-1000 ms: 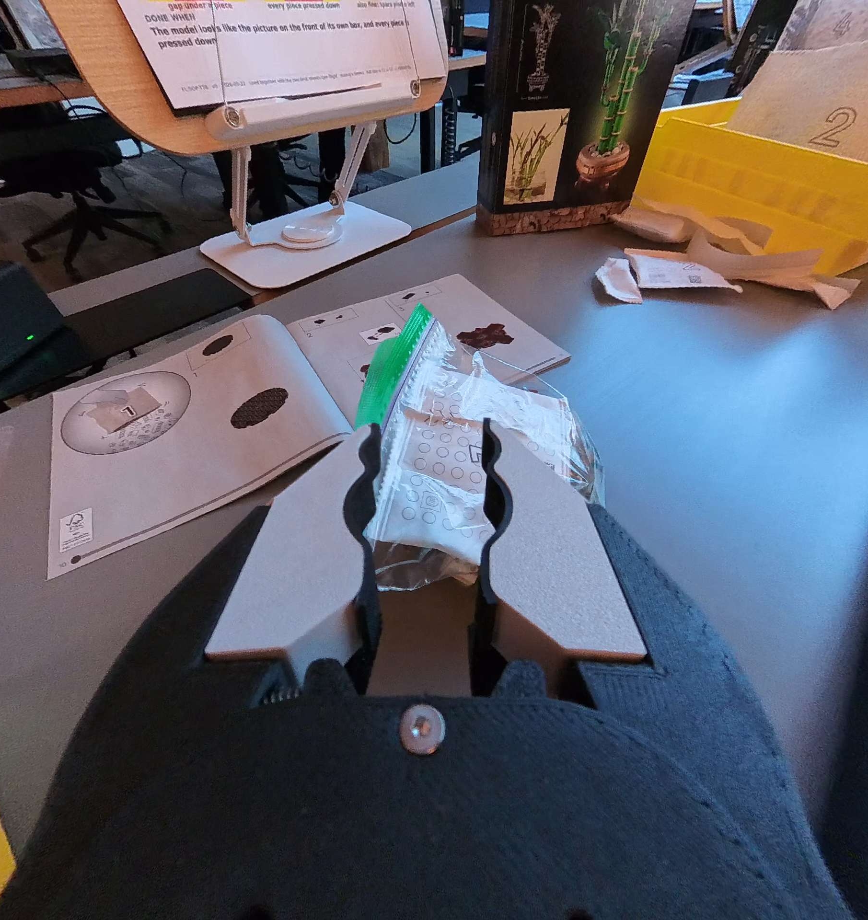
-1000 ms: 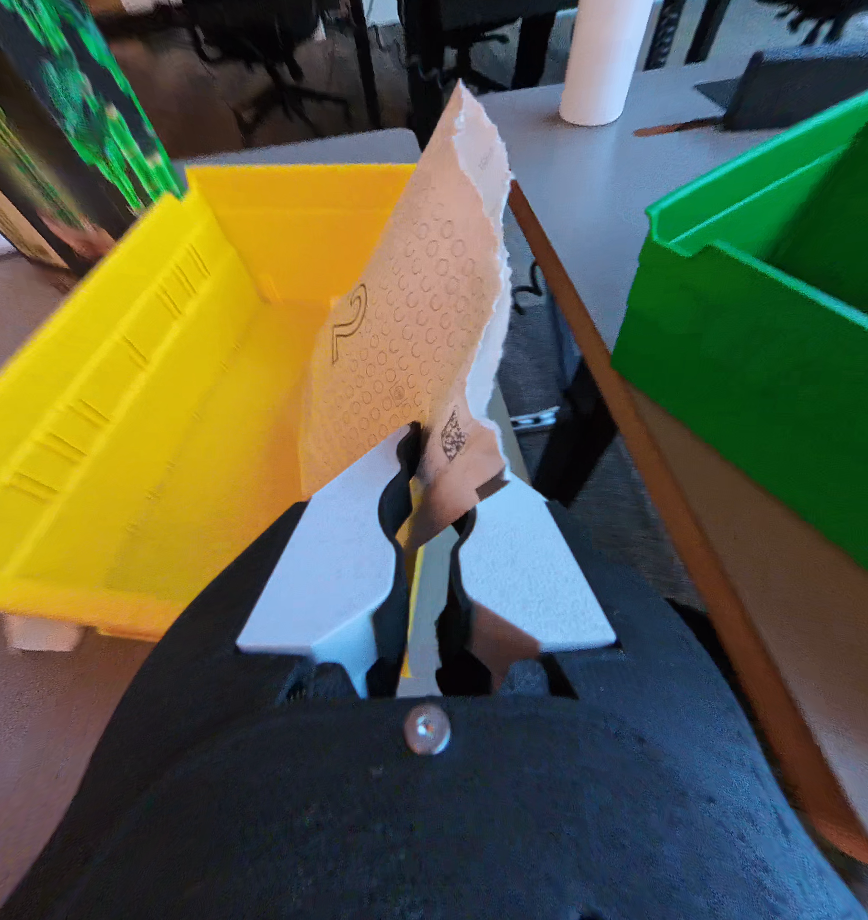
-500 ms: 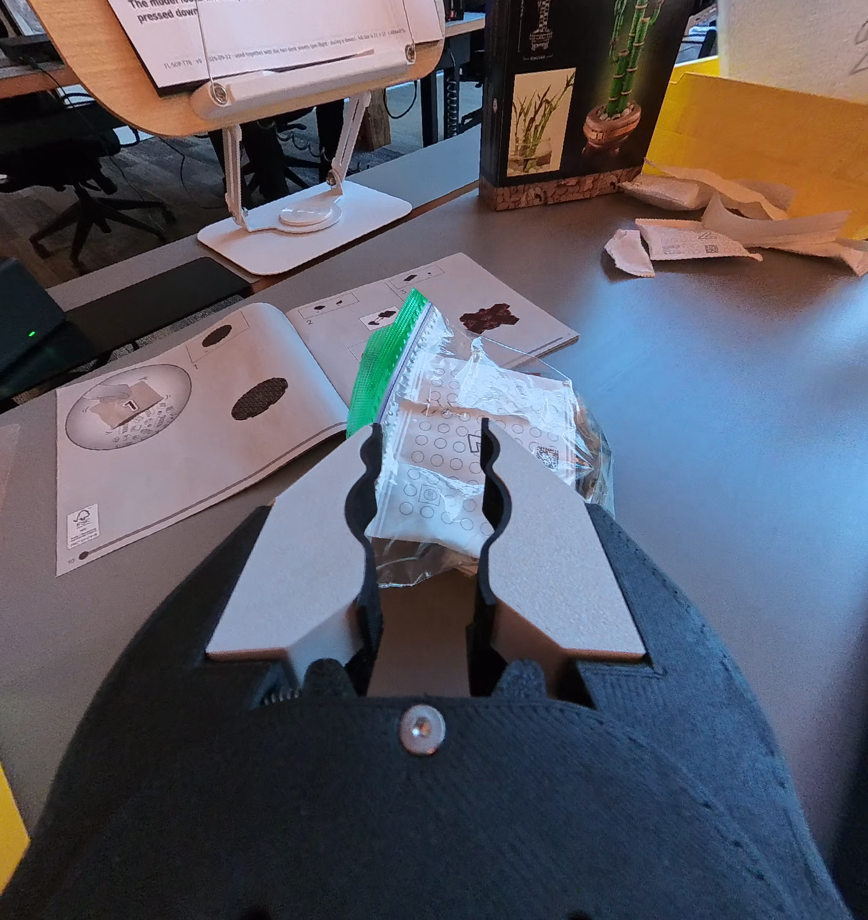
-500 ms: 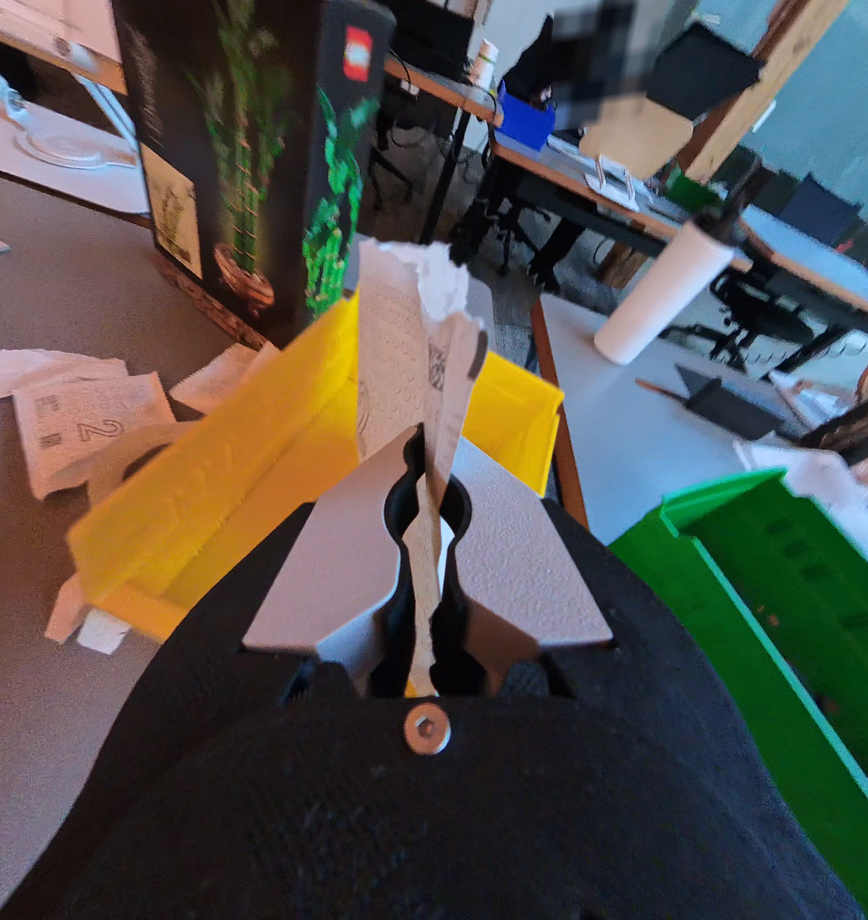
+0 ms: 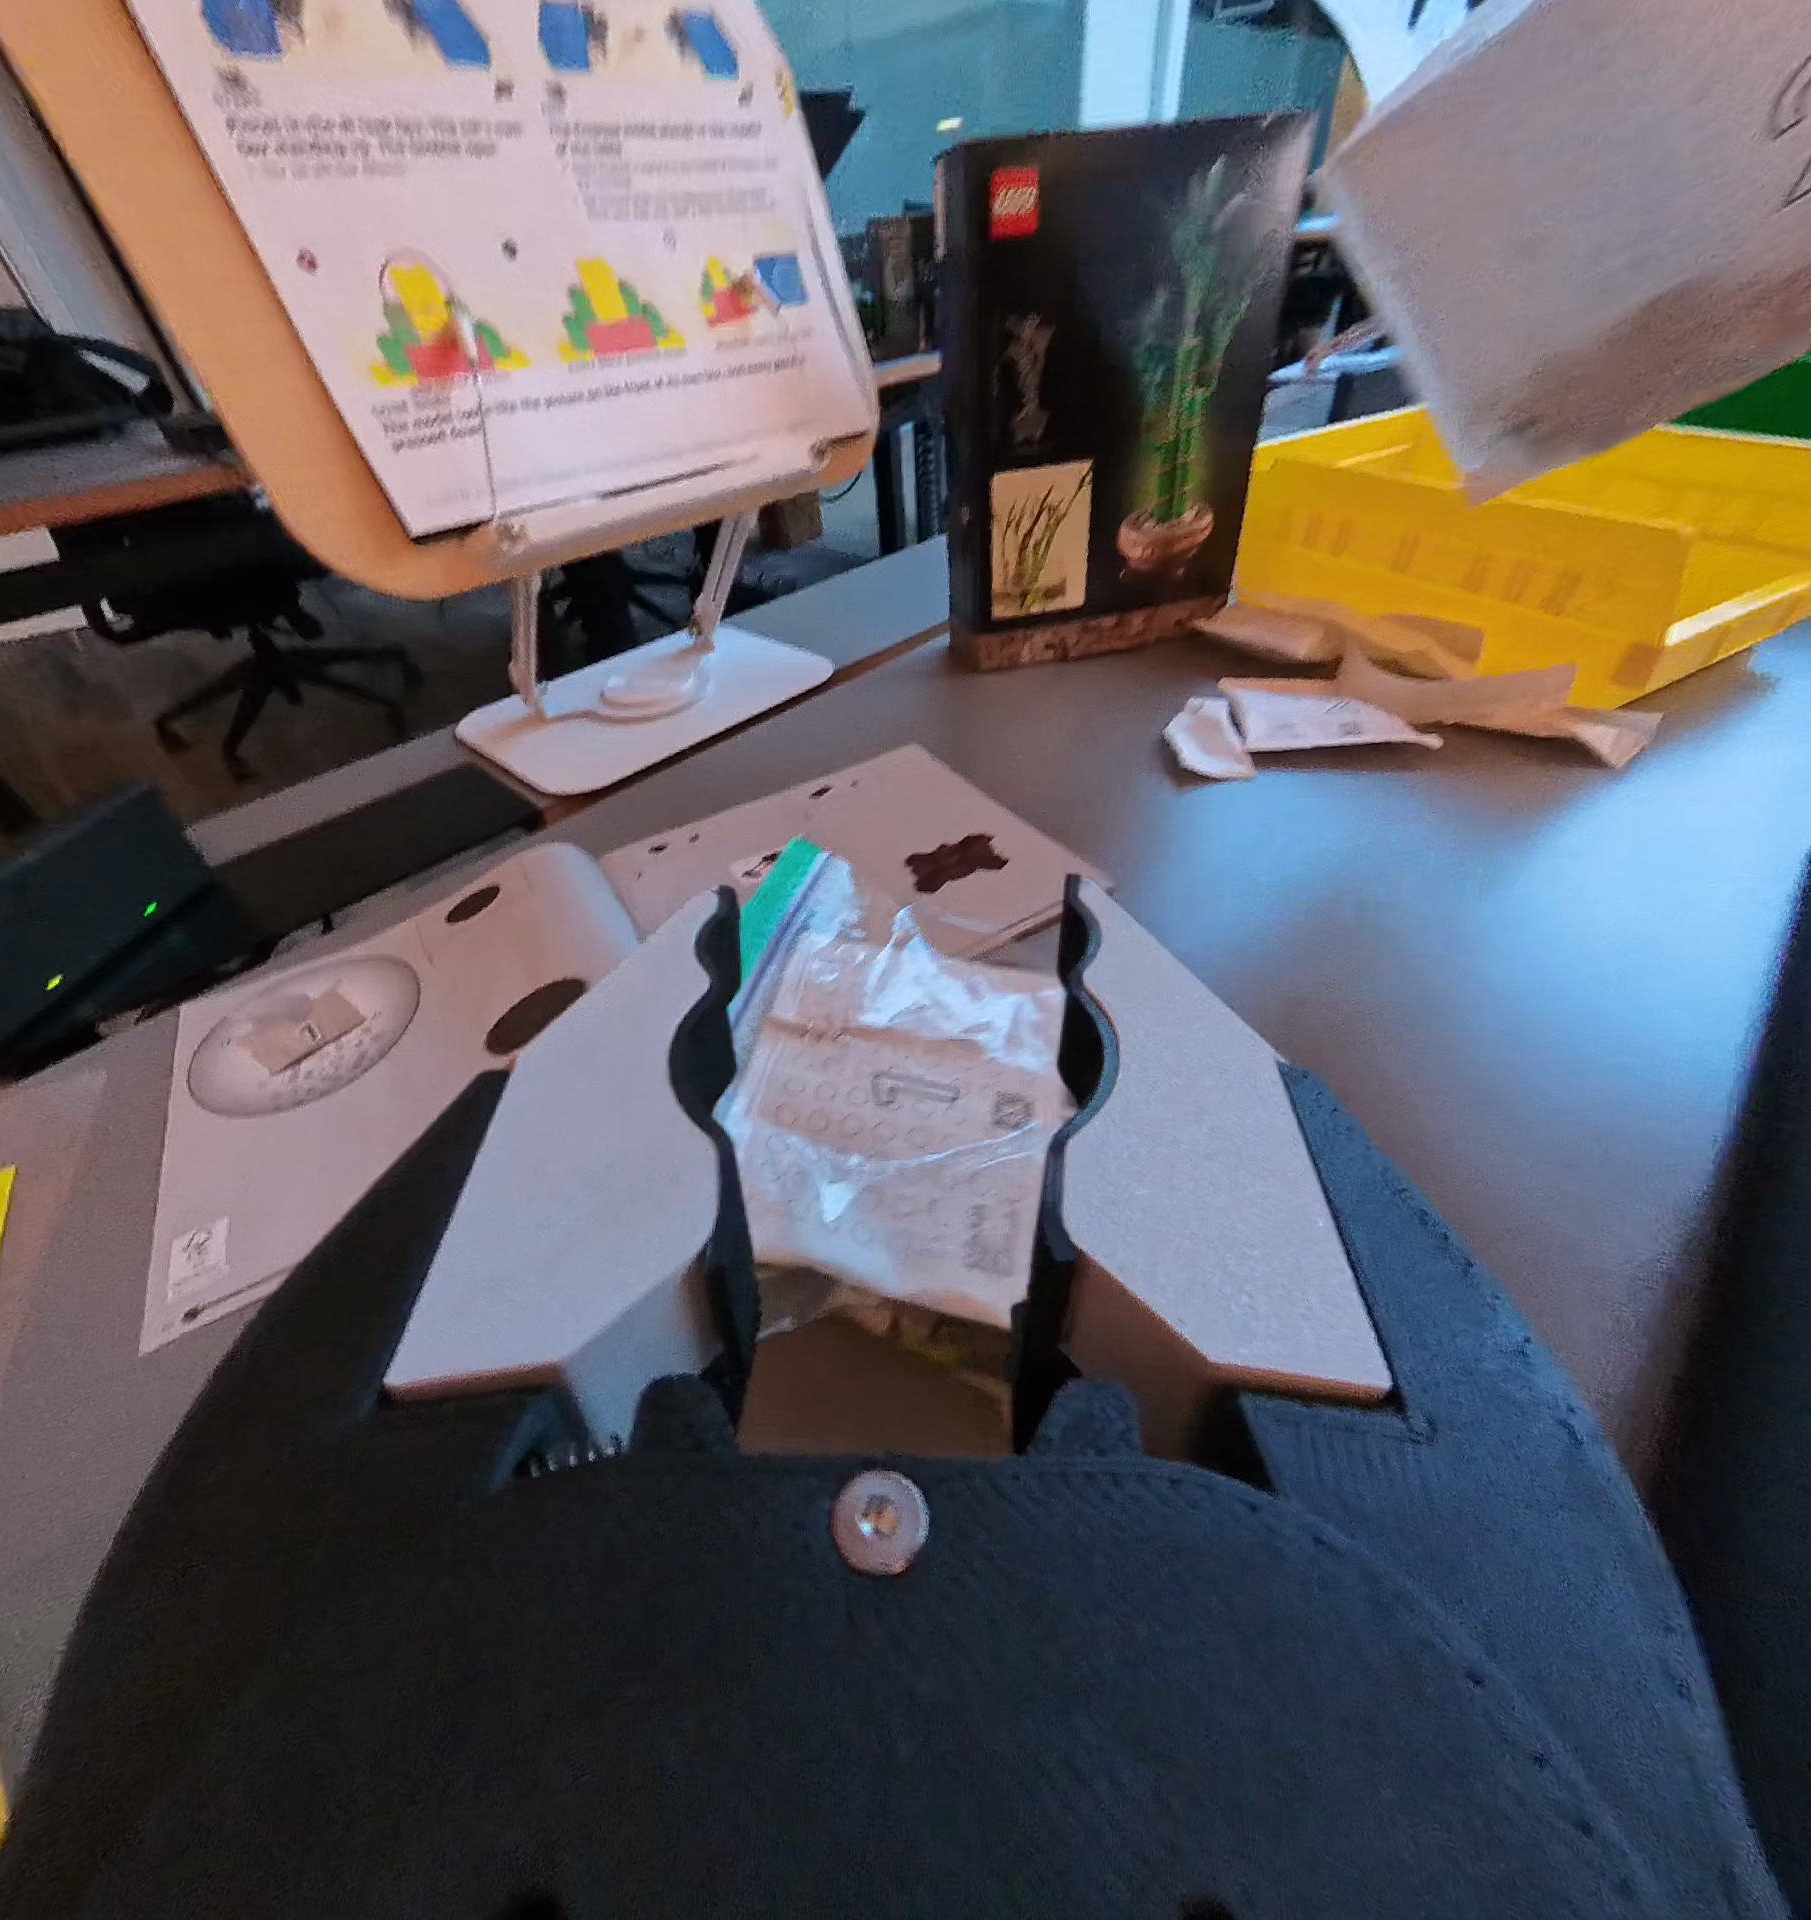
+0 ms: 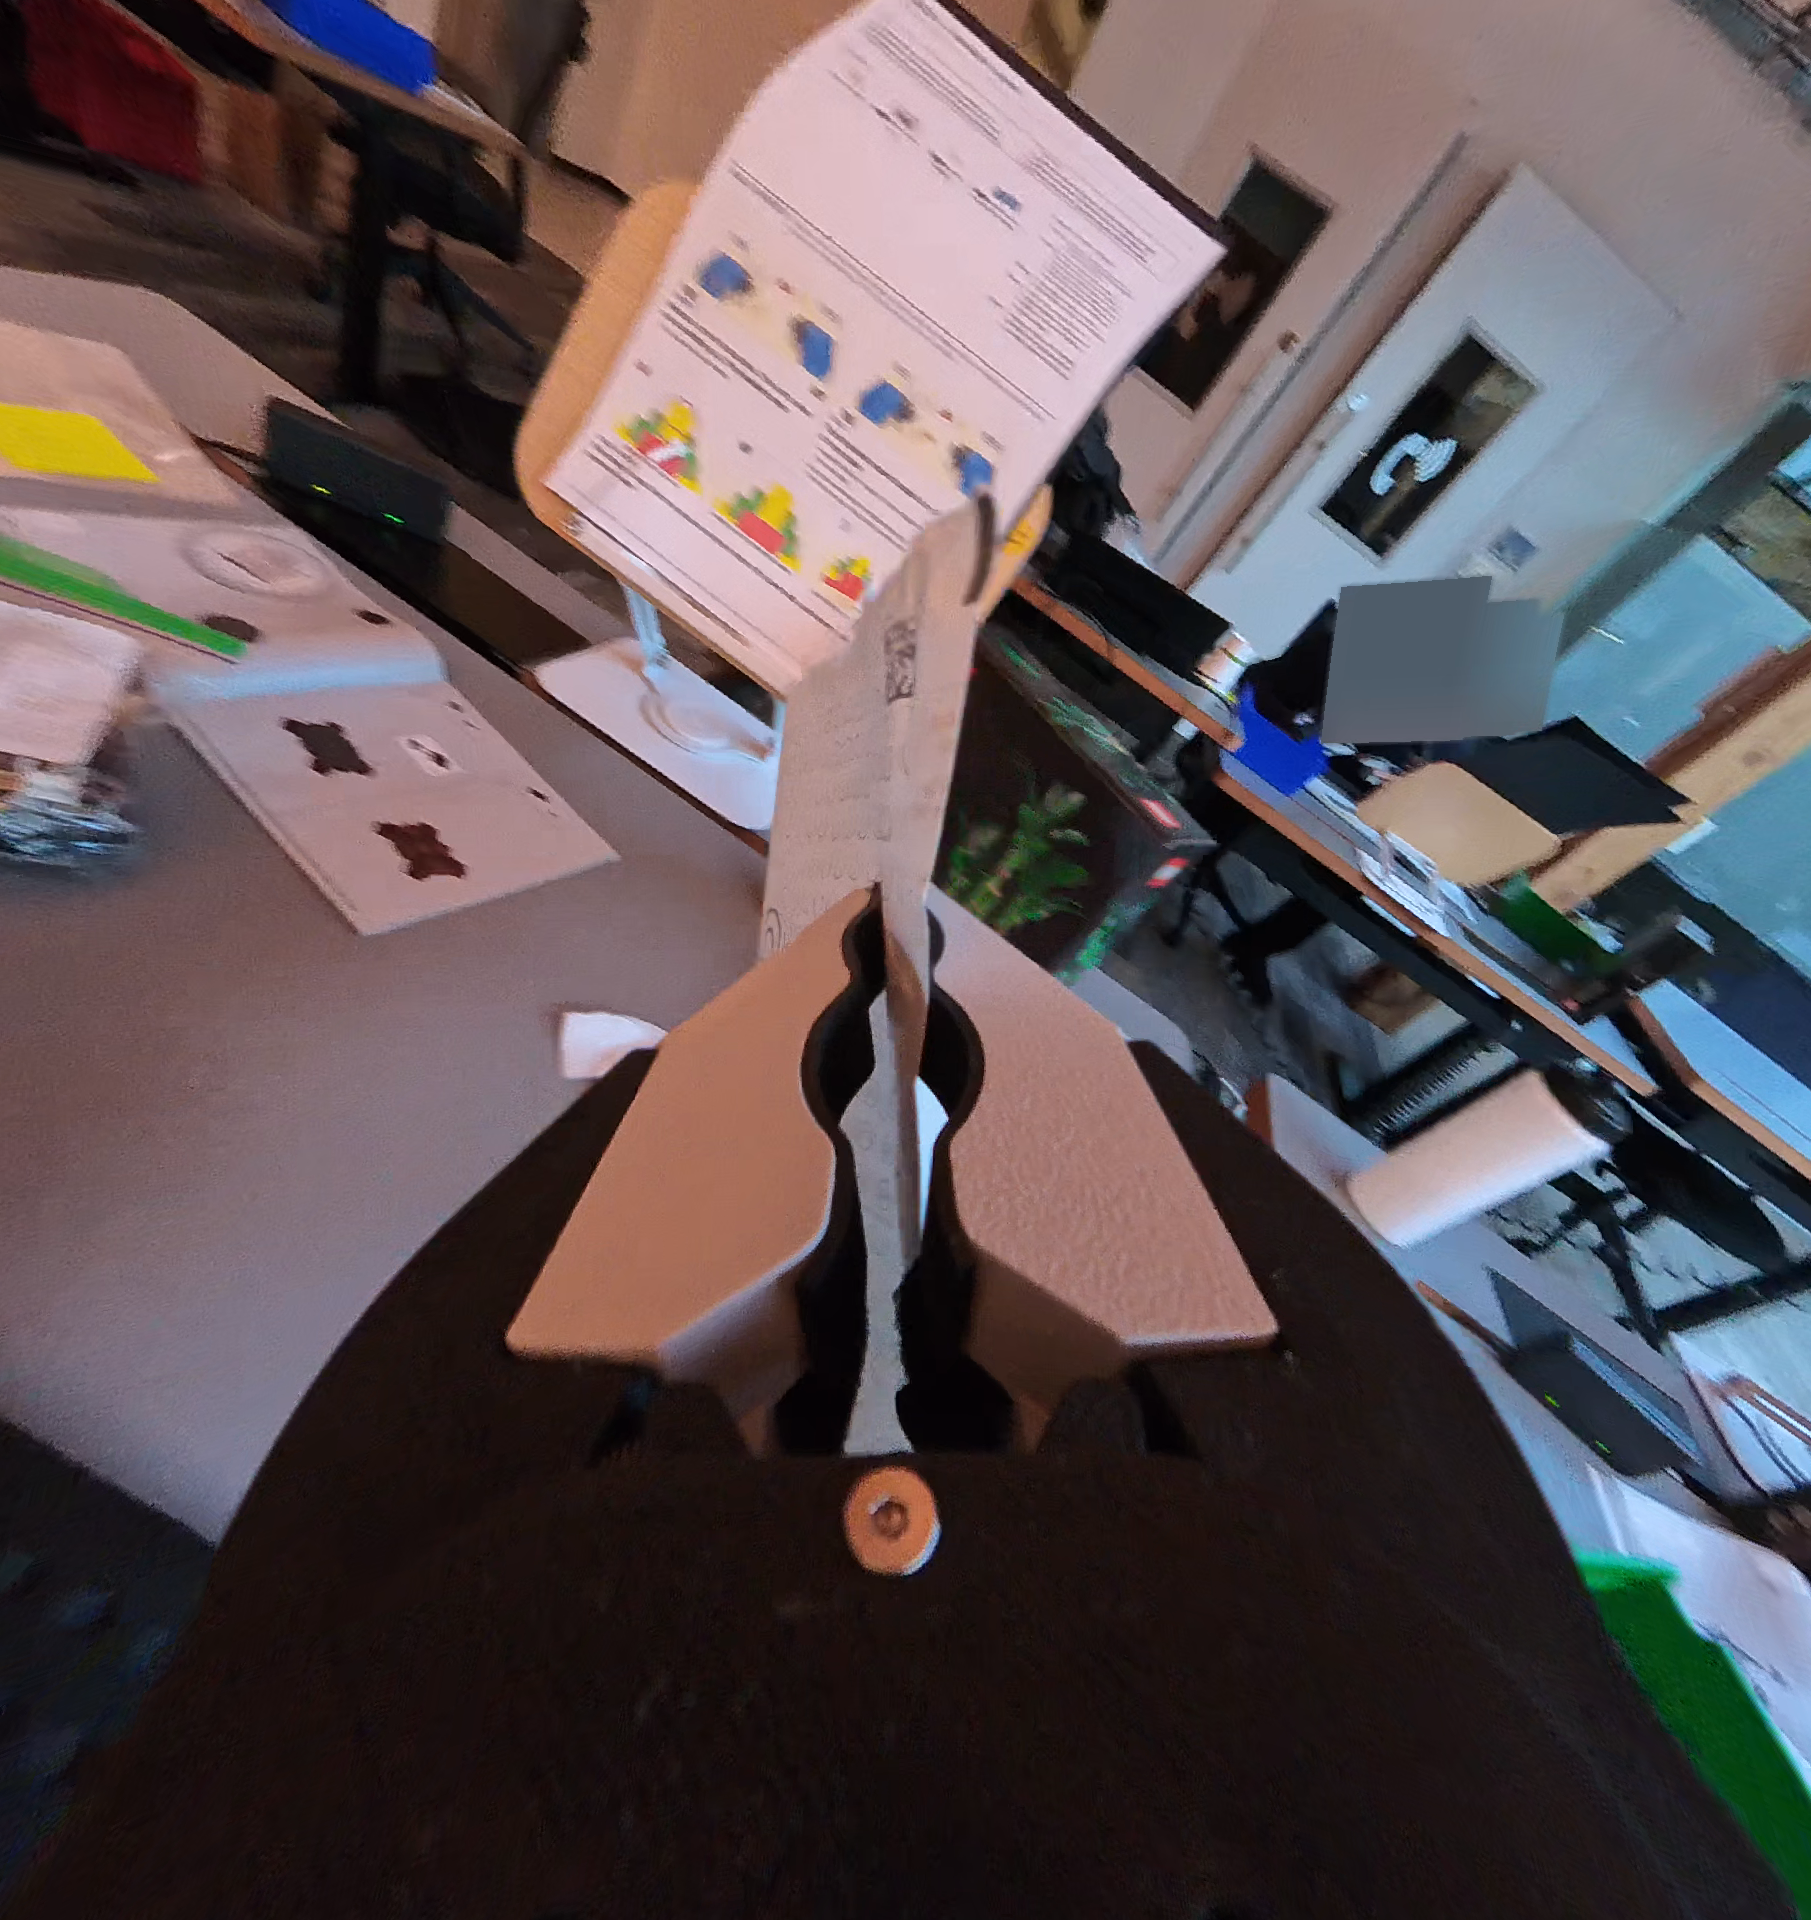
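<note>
Overhead, the right claw (image 6: 896, 935) pinches a paper packet (image 6: 859, 748) edgewise; the left claw (image 5: 896, 935) gapes, released, around a plastic bag (image 5: 880, 1091) resting on the bench (image 5: 1400, 935).

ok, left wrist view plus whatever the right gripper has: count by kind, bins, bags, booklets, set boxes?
Bins: 2 (yellow bin, green bin)
Bags: 2 (zip bag, paper bag)
Booklets: 1 (open booklet)
Set boxes: 1 (black box)
Total: 6

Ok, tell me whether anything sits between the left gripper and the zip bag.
Nothing visible does. The left gripper is open, and the zip bag lies between its fingers. The paper pouch held by the right gripper hangs high to the right, clear of them.
</note>
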Action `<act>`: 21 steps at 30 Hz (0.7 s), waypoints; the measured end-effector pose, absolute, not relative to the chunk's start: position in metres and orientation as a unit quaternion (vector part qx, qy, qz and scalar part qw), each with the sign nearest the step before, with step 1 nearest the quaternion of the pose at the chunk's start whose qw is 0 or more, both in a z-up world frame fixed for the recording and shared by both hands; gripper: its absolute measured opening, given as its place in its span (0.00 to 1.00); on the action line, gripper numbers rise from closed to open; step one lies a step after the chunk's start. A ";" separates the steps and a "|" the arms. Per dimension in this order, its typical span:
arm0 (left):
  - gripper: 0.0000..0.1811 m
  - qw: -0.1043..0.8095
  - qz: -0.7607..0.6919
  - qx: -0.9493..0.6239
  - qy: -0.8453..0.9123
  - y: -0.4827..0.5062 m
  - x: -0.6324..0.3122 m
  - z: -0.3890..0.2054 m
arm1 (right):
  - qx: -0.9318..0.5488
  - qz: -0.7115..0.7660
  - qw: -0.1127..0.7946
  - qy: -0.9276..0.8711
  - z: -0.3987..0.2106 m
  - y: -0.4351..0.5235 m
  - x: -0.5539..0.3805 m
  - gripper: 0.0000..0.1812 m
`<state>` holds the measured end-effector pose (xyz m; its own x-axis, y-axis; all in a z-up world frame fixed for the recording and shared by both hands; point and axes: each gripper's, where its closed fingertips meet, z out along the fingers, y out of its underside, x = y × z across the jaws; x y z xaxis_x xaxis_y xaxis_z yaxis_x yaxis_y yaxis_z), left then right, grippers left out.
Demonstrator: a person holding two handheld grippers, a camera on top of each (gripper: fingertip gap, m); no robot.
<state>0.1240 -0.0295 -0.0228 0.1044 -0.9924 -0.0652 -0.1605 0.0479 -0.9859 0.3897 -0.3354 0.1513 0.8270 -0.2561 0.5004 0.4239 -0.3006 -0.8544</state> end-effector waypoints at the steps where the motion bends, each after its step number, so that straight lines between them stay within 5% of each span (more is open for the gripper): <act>1: 0.35 0.502 -0.423 -0.541 0.526 -0.039 0.125 -0.017 | -0.754 -0.281 0.590 -0.064 0.148 -0.329 0.381 0.00; 12: 0.48 0.388 -0.547 -0.458 0.584 -0.120 0.145 -0.019 | -0.688 0.057 0.677 -0.255 0.064 -0.248 0.224 0.00; 14: 0.39 0.348 -0.563 -0.448 0.600 -0.126 0.141 -0.029 | -0.665 0.104 0.678 -0.295 0.043 -0.249 0.208 0.00; 18: 0.03 0.249 -0.576 -0.356 0.692 -0.167 0.111 -0.049 | -0.663 0.137 0.662 -0.323 0.006 -0.261 0.199 0.00; 21: 0.02 0.256 -0.544 -0.324 0.731 -0.183 0.097 -0.060 | -0.680 0.148 0.639 -0.328 -0.012 -0.280 0.194 0.00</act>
<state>0.0973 -0.1832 -0.0599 -0.6593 -0.7515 -0.0217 -0.1953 0.1991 -0.9603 0.1939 -0.2799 -0.0122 0.7414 0.6349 0.2175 0.2559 0.0322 -0.9662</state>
